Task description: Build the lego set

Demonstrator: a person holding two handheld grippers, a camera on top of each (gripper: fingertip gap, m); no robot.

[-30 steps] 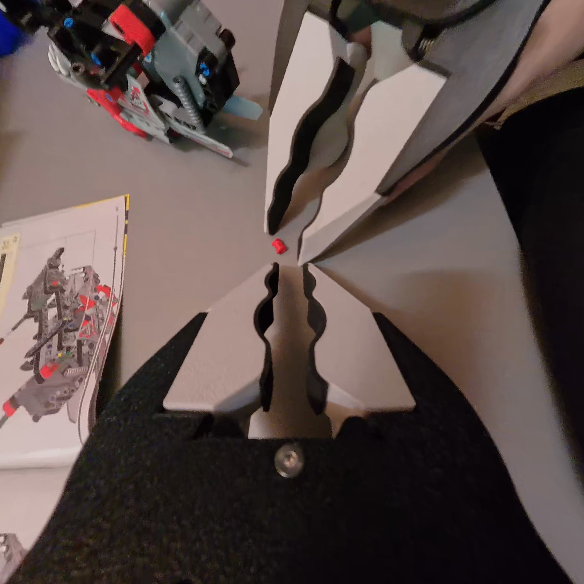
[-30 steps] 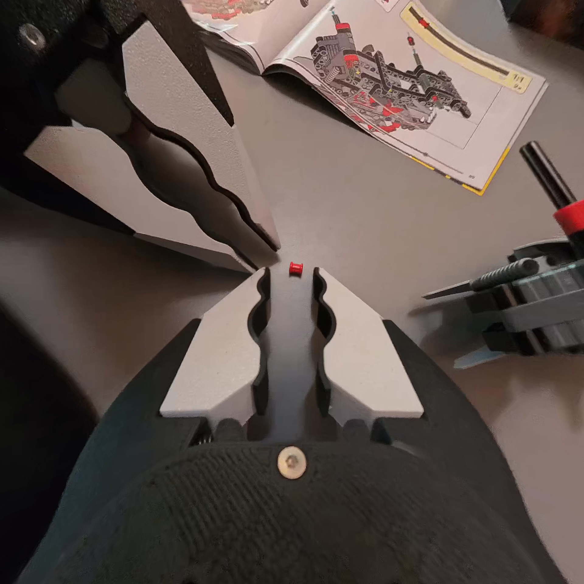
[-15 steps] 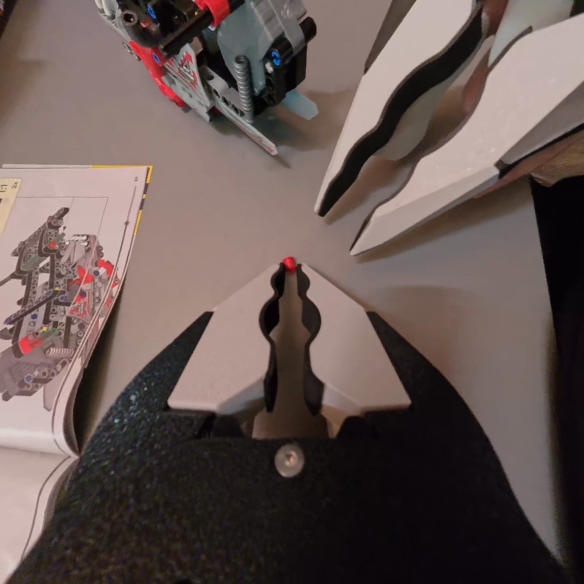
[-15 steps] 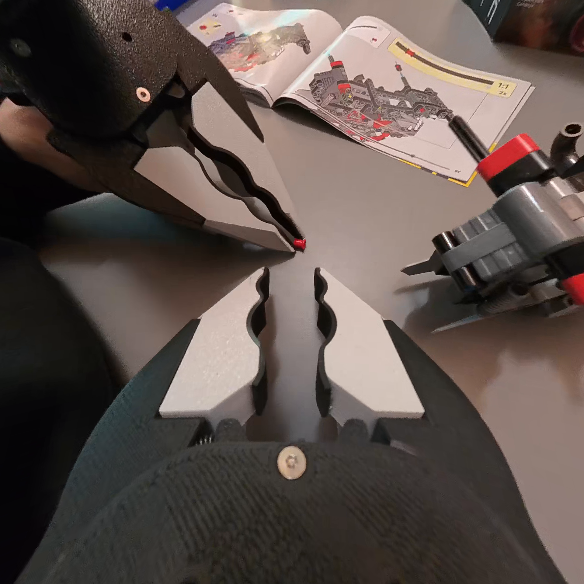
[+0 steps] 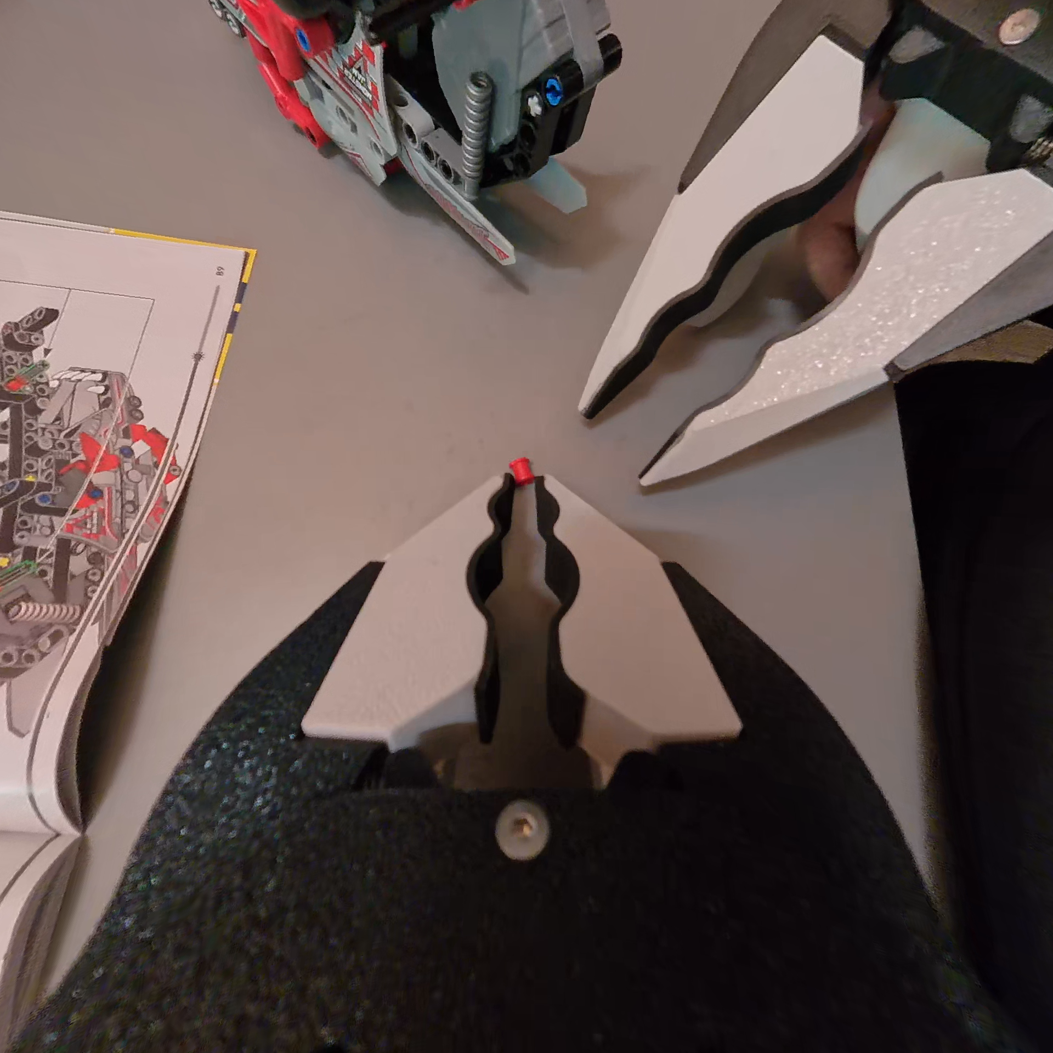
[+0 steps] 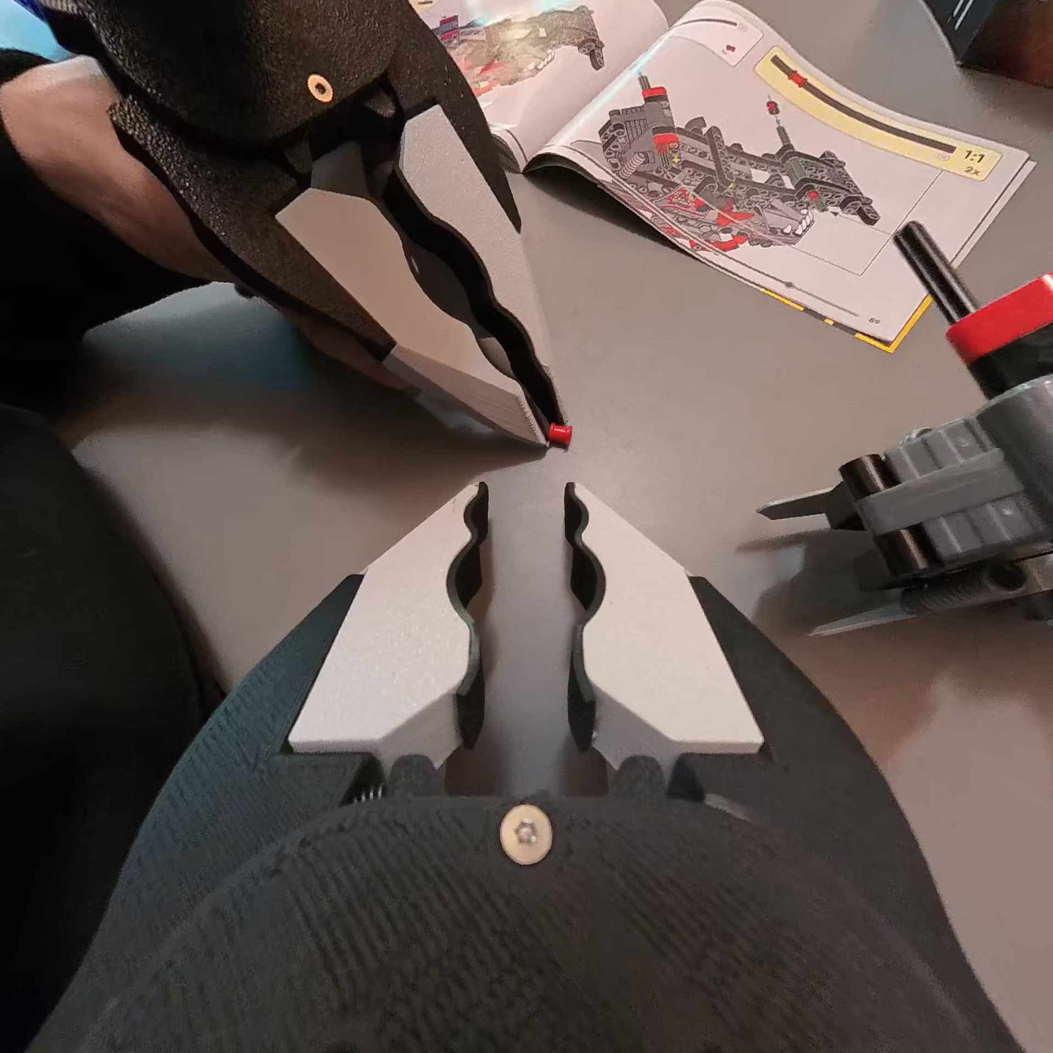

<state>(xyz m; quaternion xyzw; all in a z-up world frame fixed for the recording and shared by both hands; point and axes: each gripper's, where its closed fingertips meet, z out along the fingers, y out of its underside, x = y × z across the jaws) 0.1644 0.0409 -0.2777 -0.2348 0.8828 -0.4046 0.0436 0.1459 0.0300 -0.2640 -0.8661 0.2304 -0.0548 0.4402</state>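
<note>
My left gripper (image 5: 523, 484) is shut on a tiny red bush piece (image 5: 520, 472) held at its very fingertips, low over the grey table (image 5: 353, 364). In the right wrist view the same piece (image 6: 559, 433) sticks out of the left gripper's tips (image 6: 547, 433). My right gripper (image 6: 525, 491) is open and empty, just short of the piece; it also shows in the left wrist view (image 5: 615, 444) at the upper right. The red, grey and black lego model (image 5: 421, 97) stands at the far side, and at the right edge of the right wrist view (image 6: 963, 513).
An open instruction booklet (image 5: 97, 456) lies to the left in the left wrist view, and at the top right of the right wrist view (image 6: 769, 171). A person's hand (image 6: 74, 154) holds the left gripper. A dark box corner (image 6: 1008, 34) sits at the far right. The tips of both grippers are at nearly the same place.
The left gripper closed on the red piece that lay on the table and now holds it at its tips. The right gripper drew back and stayed open.
</note>
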